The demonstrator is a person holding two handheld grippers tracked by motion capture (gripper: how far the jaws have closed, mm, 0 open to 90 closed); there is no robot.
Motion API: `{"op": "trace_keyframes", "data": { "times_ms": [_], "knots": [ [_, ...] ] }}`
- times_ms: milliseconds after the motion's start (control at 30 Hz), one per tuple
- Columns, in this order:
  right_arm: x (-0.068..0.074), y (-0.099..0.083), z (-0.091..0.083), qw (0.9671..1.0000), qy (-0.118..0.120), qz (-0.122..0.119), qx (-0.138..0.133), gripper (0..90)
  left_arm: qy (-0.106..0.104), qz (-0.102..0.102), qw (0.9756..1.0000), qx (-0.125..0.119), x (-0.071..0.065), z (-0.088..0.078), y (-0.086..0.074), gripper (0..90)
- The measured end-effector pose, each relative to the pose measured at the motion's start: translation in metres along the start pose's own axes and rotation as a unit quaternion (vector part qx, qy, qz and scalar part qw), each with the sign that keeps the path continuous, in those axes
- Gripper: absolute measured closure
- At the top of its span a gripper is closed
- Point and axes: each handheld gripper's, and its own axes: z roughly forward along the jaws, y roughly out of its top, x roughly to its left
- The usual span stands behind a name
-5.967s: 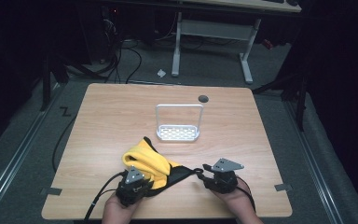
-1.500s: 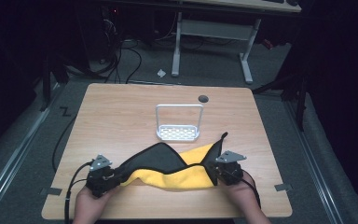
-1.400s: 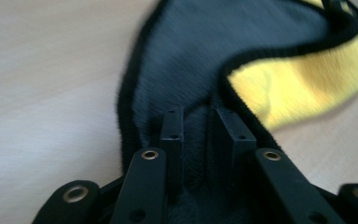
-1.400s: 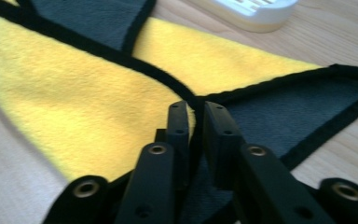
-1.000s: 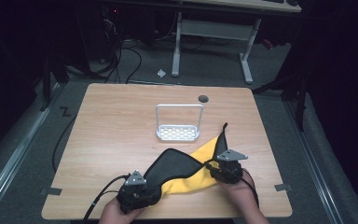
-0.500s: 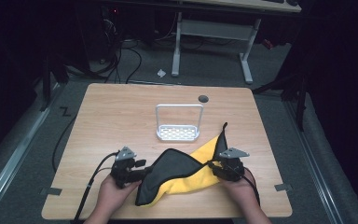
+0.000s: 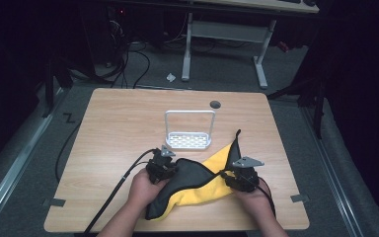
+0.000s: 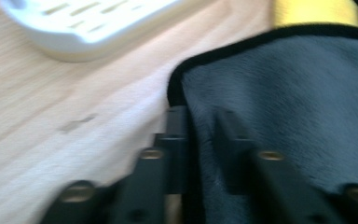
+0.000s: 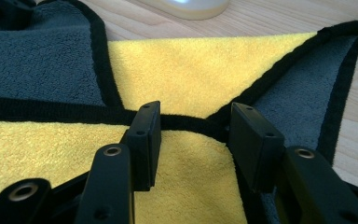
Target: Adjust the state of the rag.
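A cloth [image 7: 211, 193], yellow on one side and grey on the other with black edging, lies folded near the table's front edge. My left gripper [image 7: 163, 167] sits at the cloth's left grey corner. In the left gripper view the left gripper [image 8: 203, 135] has just been closing and pinches the grey cloth [image 8: 284, 93] at its black edge. My right gripper [image 7: 238, 178] rests at the cloth's right side. In the right gripper view the right gripper [image 9: 196, 116] stands open, jaws apart over the yellow cloth [image 9: 205, 74], its black hem running between them.
A white perforated rack [image 7: 188, 140] with a tall wire handle stands mid-table just beyond the cloth, also seen as rack [image 8: 84, 28] and rack [image 9: 191, 7]. The wooden table [image 7: 118, 123] has a small round hole [image 7: 215, 104] at its back. Cables trail off the front-left.
My left gripper moved away from the front edge and to the right, reaching the grey corner of the cloth and closing on it. The right gripper stayed where it was.
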Motion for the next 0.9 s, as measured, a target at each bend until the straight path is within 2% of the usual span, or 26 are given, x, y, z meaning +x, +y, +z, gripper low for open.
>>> {"op": "trace_keyframes", "data": {
  "times_ms": [67, 133, 167, 233, 300, 400, 433, 467, 500, 533, 567, 600, 633, 667, 733, 767, 800, 833, 867, 900],
  "knots": [
    [0.000, 0.000, 0.000, 1.0000, 0.002, 0.004, 0.002, 54.8, -0.002, -0.005, 1.0000, -0.003, 0.000, -0.001, -0.002, 85.4],
    [-0.001, 0.000, 0.000, 1.0000, 0.003, 0.005, 0.002, 54.8, 0.011, -0.011, 0.9998, -0.009, 0.004, -0.005, -0.005, 85.8],
    [0.000, 0.000, 0.001, 1.0000, 0.002, 0.005, 0.002, 54.9, 0.014, -0.020, 0.9995, -0.018, 0.009, -0.009, -0.007, 85.9],
    [0.000, 0.000, 0.001, 1.0000, 0.004, 0.003, 0.001, 55.0, 0.019, -0.041, 0.9982, -0.039, 0.018, -0.019, -0.013, 85.9],
    [0.001, 0.000, 0.002, 1.0000, 0.008, -0.001, 0.003, 54.9, 0.037, -0.049, 0.9968, -0.051, 0.026, -0.028, -0.018, 85.9],
    [0.004, -0.001, 0.005, 0.9998, 0.003, -0.013, 0.015, 55.4, 0.055, -0.074, 0.9939, -0.059, 0.043, -0.042, -0.030, 85.8],
    [0.004, -0.001, 0.006, 0.9998, 0.008, -0.011, 0.014, 55.5, 0.055, -0.074, 0.9939, -0.059, 0.043, -0.042, -0.030, 85.7],
    [0.004, -0.001, 0.006, 0.9998, 0.009, -0.009, 0.015, 55.6, 0.066, -0.106, 0.9896, -0.071, 0.058, -0.051, -0.038, 85.7],
    [0.004, -0.001, 0.007, 0.9998, 0.008, -0.011, 0.014, 55.6, 0.068, -0.123, 0.9870, -0.078, 0.065, -0.055, -0.042, 85.6],
    [0.004, -0.001, 0.007, 0.9998, 0.008, -0.010, 0.015, 55.7, 0.073, -0.135, 0.9845, -0.085, 0.072, -0.059, -0.046, 85.6],
    [0.004, -0.001, 0.007, 0.9998, 0.007, -0.010, 0.015, 55.7, 0.073, -0.135, 0.9845, -0.085, 0.072, -0.059, -0.046, 85.6],
    [0.004, -0.001, 0.007, 0.9998, 0.007, -0.009, 0.015, 55.7, 0.086, -0.151, 0.9803, -0.094, 0.083, -0.066, -0.052, 85.6],
    [0.004, -0.001, 0.007, 0.9998, 0.008, -0.009, 0.015, 55.7, 0.095, -0.158, 0.9784, -0.094, 0.088, -0.069, -0.055, 85.6],
    [0.004, -0.001, 0.007, 0.9998, 0.008, -0.009, 0.015, 55.7, 0.095, -0.158, 0.9784, -0.094, 0.088, -0.069, -0.055, 85.6],
    [0.004, -0.001, 0.008, 0.9998, 0.007, -0.010, 0.014, 55.6, 0.112, -0.177, 0.9737, -0.090, 0.102, -0.074, -0.063, 85.2],
    [0.003, -0.001, 0.008, 0.9998, 0.007, -0.010, 0.015, 55.6, 0.112, -0.177, 0.9737, -0.090, 0.102, -0.074, -0.063, 84.8],
    [0.003, -0.001, 0.008, 0.9998, 0.007, -0.010, 0.014, 55.5, 0.127, -0.177, 0.9726, -0.081, 0.106, -0.074, -0.067, 84.1],
    [0.003, -0.001, 0.008, 0.9998, 0.007, -0.009, 0.015, 55.5, 0.131, -0.182, 0.9714, -0.079, 0.108, -0.074, -0.068, 82.1],
    [0.003, -0.001, 0.008, 0.9998, 0.007, -0.009, 0.015, 55.5, 0.131, -0.182, 0.9714, -0.079, 0.108, -0.074, -0.068, 78.0],
    [0.003, -0.001, 0.008, 0.9998, 0.008, -0.008, 0.014, 55.5, 0.132, -0.189, 0.9700, -0.077, 0.109, -0.074, -0.069, 78.0]
  ]
}}
